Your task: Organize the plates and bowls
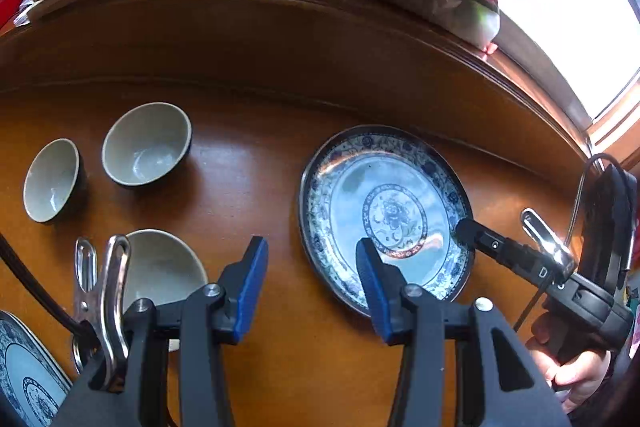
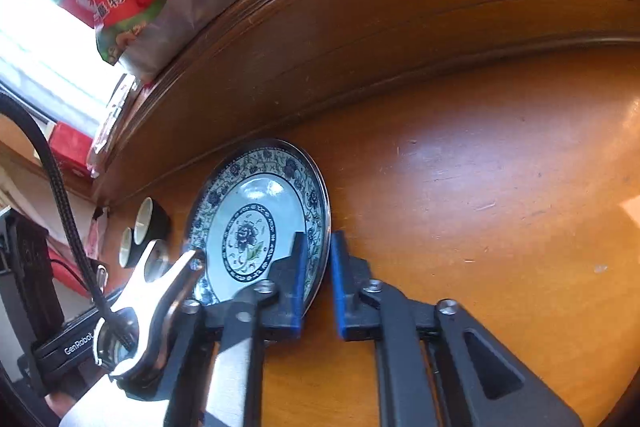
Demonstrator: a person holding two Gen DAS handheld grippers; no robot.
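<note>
The right gripper (image 2: 316, 279) has its fingers closed on the near-right rim of the blue-and-white plate (image 2: 256, 223), one pad over the inside of the rim and the other outside it; from this angle I cannot be sure the plate has left the counter (image 2: 480, 187). It lies close to the raised back edge of the counter, so free room is toward the front and the bare right side. The left gripper (image 1: 312, 283) hangs half open and empty over bare wood, with the plate just to its right and three bowls to its left: the nearest bowl (image 1: 164, 267) beside its left finger, two more, bowl (image 1: 146, 143) and bowl (image 1: 52, 181), farther toward the back. A second patterned plate (image 1: 28, 375) sits at the front left corner. The right hand is plainly the one placed for the plate.
</note>
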